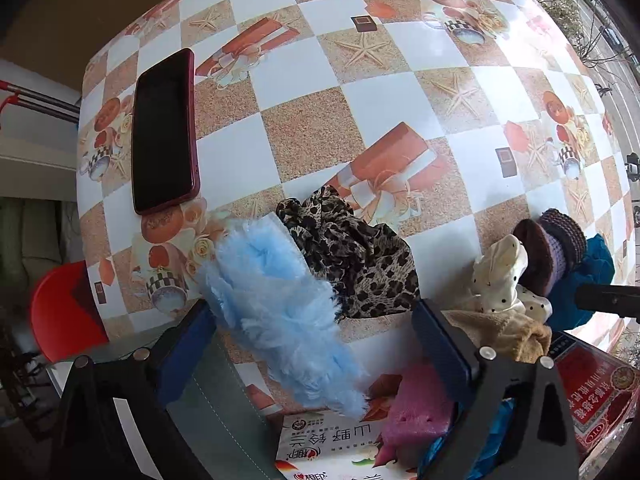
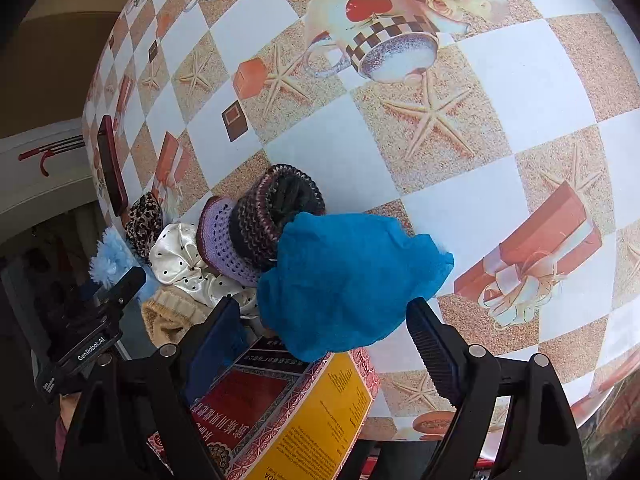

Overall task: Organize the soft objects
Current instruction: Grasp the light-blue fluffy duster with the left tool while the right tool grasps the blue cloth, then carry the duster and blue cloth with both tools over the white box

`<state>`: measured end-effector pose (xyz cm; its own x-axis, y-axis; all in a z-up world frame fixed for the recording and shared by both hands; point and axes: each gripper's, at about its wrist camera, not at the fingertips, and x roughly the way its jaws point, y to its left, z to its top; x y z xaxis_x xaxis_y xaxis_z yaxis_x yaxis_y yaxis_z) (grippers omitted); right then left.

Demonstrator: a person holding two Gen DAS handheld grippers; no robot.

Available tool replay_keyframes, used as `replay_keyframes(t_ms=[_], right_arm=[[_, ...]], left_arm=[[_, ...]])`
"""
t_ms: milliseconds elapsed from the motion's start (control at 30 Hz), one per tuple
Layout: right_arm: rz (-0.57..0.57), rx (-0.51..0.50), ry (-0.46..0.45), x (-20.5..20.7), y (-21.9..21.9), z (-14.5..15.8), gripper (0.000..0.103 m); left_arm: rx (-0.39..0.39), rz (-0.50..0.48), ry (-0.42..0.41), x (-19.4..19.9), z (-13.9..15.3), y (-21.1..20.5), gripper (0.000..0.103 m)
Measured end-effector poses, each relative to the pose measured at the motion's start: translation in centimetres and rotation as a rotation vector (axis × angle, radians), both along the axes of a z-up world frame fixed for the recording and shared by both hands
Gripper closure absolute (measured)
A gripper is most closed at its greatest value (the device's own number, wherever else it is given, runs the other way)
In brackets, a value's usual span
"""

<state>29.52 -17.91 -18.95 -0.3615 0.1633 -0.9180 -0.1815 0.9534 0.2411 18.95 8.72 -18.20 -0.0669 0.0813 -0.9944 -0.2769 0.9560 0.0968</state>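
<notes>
Blue fluff point(image 1: 276, 312) lies lower-centre between wide-open, empty left gripper point(image 1: 316, 344) jaws, long axis diagonal; right gripper point(image 2: 324, 332) likewise open, empty.

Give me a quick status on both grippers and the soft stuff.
Left gripper open around the fluffy blue piece. Right gripper open at the blue cloth. Red box underneath.

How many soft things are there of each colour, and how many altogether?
Blue: 2, fluffy light-blue scrunchie, crinkly teal cloth
Leopard-print fabric scrunchie: 1
Cream polka-dot satin scrunchie: 1
Tan knitted band: 1
Purple crocheted bands: 2
Pink sponge: 1
Total: 8
</notes>
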Motion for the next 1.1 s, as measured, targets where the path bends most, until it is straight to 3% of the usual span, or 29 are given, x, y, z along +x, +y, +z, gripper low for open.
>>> replay_keyframes(t_ms=[67, 200, 233, 267, 333, 400, 800, 1100], right_arm=[[0.005, -0.005, 0.005, 0.0, 0.1, -0.6, 0.017], [0.007, -0.01, 0.003, 0.0, -0.1, -0.8, 0.018], [0.009, -0.015, 0.004, 0.0, -0.2, -0.8, 0.03], [0.007, -0.014, 0.007, -0.1, -0.3, -0.8, 0.05], [-0.015, -0.011, 0.012, -0.1, -0.7, -0.8, 0.06], [-0.041, 0.006, 0.005, 0.0, -1.2, -0.5, 0.065], [-0.108, 0.086, -0.157, -0.2, -3.5, 4.9, 0.065], [-0.077, 0.074, -0.289, -1.8, -2.6, 9.2, 0.065]], left_arm=[[0.011, -0.004, 0.037, 0.1, -1.0, 0.1, 0.011], [-0.002, 0.037, 0.086, -0.4, -2.2, 0.9, 0.038], [-0.026, 0.046, 0.081, -0.6, -2.3, 1.0, 0.051], [-0.043, 0.049, 0.072, -0.8, -2.2, 1.0, 0.057], [-0.036, 0.038, 0.055, -1.1, -1.7, 1.0, 0.066], [-0.024, 0.026, 0.014, -1.4, -0.8, 0.9, 0.069], [0.016, 0.065, -0.214, -3.7, 6.2, -0.1, 0.069], [0.035, 0.008, -0.309, -6.1, 10.1, -2.7, 0.069]])
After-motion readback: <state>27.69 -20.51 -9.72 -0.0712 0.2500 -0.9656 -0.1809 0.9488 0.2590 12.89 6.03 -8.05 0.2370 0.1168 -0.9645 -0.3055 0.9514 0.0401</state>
